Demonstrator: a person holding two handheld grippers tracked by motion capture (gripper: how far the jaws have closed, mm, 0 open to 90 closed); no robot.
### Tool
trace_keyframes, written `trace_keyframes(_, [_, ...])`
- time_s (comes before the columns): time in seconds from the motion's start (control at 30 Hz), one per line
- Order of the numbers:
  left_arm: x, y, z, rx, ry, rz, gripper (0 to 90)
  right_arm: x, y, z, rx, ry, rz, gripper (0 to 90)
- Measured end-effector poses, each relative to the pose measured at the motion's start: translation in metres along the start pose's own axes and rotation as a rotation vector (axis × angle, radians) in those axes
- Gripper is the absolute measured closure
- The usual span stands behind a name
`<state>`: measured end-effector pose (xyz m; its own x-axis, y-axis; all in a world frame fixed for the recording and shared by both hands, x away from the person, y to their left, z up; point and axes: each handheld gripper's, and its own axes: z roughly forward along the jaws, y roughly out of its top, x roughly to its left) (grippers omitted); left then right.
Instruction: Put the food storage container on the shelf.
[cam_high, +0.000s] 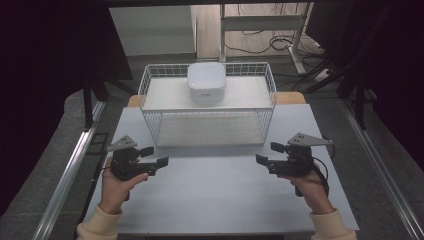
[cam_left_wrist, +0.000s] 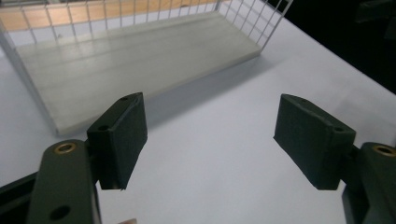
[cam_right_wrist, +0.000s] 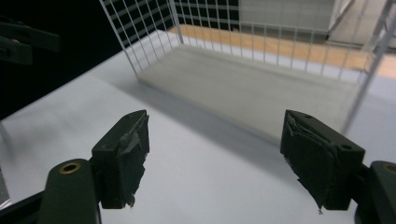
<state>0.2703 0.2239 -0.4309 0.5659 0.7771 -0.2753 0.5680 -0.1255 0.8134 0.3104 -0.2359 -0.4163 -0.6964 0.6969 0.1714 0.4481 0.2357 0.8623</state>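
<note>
A white wire rack (cam_high: 146, 85) stands at the back of the pale table (cam_high: 215, 200). On its upper shelf, near the back rail, sits a white square bowl (cam_high: 205, 82). The lower shelf board (cam_left_wrist: 140, 60) (cam_right_wrist: 261, 88) is bare. A hand holds my left gripper (cam_high: 155, 155) over the table's left side, in front of the rack's left corner, open with nothing between its pads (cam_left_wrist: 211, 133). My right gripper (cam_high: 269, 153) mirrors it on the right side, open and holding nothing (cam_right_wrist: 215, 140), its pad covering frayed. Both point inward toward the table's middle.
Metal rails (cam_high: 70, 170) (cam_high: 385, 175) run along both sides of the table. Behind the rack are a desk frame (cam_high: 260, 22) and cables (cam_high: 280, 42) on the floor. Dark curtains flank the scene. Bare tabletop lies between the grippers and the rack.
</note>
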Motion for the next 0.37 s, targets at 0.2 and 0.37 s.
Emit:
trace_keyframes(0.2, [0.003, -0.002, -0.001, -0.012, 0.005, 0.0, 25.1, -0.002, -0.008, 0.0, 0.006, -0.03, -0.023, 22.2])
trace_keyframes(0.37, [0.003, -0.004, 0.0, -0.001, 0.006, -0.001, 24.0, -0.003, -0.012, 0.005, 0.02, -0.039, -0.038, 19.8])
